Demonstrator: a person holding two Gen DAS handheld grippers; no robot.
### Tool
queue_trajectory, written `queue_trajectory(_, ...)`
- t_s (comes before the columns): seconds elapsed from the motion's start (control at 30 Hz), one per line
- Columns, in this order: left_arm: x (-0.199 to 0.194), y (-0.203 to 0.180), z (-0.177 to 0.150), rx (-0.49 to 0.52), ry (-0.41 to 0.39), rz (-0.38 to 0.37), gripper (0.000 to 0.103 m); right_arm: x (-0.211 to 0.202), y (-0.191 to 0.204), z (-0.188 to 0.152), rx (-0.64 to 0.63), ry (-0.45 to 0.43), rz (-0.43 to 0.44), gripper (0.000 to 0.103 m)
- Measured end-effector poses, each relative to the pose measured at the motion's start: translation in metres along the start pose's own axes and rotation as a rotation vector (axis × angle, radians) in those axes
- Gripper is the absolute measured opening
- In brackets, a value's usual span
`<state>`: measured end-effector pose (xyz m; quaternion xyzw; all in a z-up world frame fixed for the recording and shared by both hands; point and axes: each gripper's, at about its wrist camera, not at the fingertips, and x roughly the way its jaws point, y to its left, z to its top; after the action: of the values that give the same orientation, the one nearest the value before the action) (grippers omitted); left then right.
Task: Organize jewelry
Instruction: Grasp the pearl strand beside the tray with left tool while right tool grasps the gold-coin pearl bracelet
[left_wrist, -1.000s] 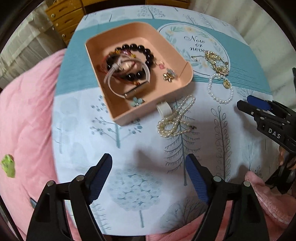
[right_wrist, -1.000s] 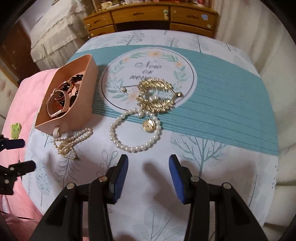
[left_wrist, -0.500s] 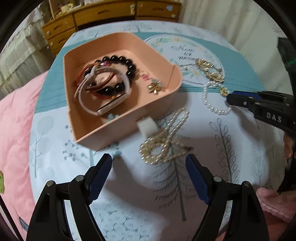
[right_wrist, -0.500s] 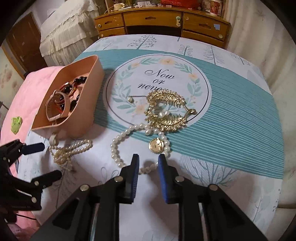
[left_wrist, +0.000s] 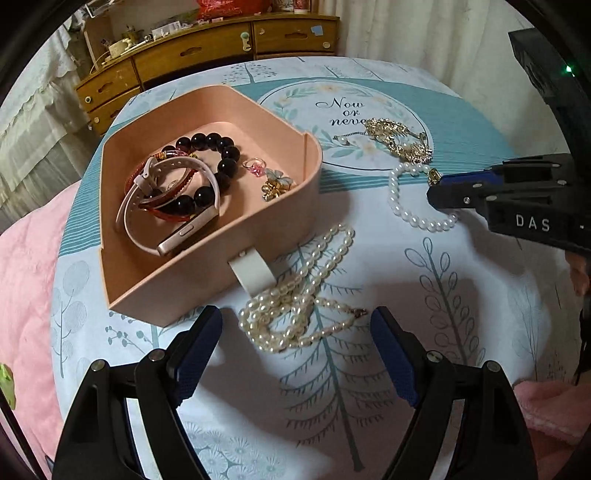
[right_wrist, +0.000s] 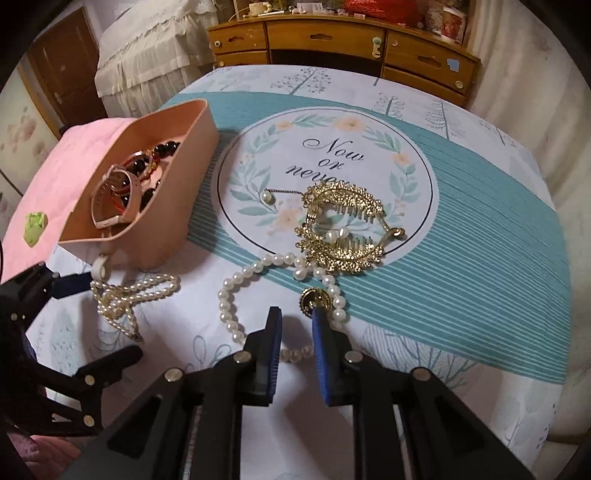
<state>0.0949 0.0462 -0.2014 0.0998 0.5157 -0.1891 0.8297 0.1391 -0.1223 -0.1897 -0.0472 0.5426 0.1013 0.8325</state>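
Right tool is narrowed to a slim gap over the near arc of the round-pearl bracelet, pads either side of the strand but not yet pinching it, as far as I can tell. Left tool is spread wide, straddling the heaped pearl necklace, nothing held.

Bracelet lies mid-counter, toward the near edge, its far end touching the gold hair combs; gold coin charm sits just ahead of the right pads. Necklace lies just beside the near wall of the pink tray, against its white pull tab.

Handling, my read: both strands are light, limp and smooth-beaded, so they'll slip and dangle. Pinch across the string between beads, not on a bead. Bracelet may snag the combs on lift. Necklace: grab the bunched middle, expect loose loops to trail.

Versus a second ago: right tool has gone from wide open to nearly closed and has moved up onto the bracelet. Left tool has advanced from well back to the necklace, spread unchanged.
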Motion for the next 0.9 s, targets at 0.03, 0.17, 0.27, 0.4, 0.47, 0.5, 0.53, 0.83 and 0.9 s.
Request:
queue_trajectory(0.03, 0.000, 0.000, 0.000, 0.002, -0.004, 0.002, 0.080, 0.000, 0.000, 0.000, -0.002, -0.003, -0.001, 0.017)
queue_trajectory(0.17, 0.001, 0.000, 0.005, 0.014, -0.015, -0.003, 0.063, 0.000, 0.003, 0.000, -0.042, -0.010, -0.013, 0.017)
queue_trajectory(0.27, 0.000, 0.001, 0.008, 0.016, -0.022, -0.001, 0.045, 0.001, 0.004, 0.000, -0.062, -0.009, -0.024, 0.017)
queue_trajectory(0.4, -0.001, 0.006, 0.009, -0.016, -0.024, 0.013, 0.024, 0.001, 0.005, 0.001, -0.051, -0.001, -0.047, 0.017)
queue_trajectory(0.47, -0.001, 0.009, 0.008, -0.026, -0.018, 0.009, 0.019, 0.001, 0.004, 0.002, -0.041, 0.002, -0.057, 0.017)
queue_trajectory(0.5, -0.002, 0.010, 0.008, -0.026, -0.015, 0.004, 0.018, 0.001, 0.004, 0.002, -0.037, 0.002, -0.059, 0.018)
queue_trajectory(0.53, -0.002, 0.011, 0.008, -0.022, -0.013, 0.001, 0.017, 0.001, 0.004, 0.002, -0.033, 0.004, -0.063, 0.018)
queue_trajectory(0.83, -0.013, 0.006, 0.007, 0.004, -0.011, -0.024, 0.003, 0.002, -0.010, 0.008, 0.051, 0.009, -0.078, 0.020)
queue_trajectory(0.9, -0.017, 0.003, 0.007, 0.021, -0.021, -0.030, 0.003, 0.004, -0.010, 0.010, 0.045, 0.006, -0.086, 0.020)
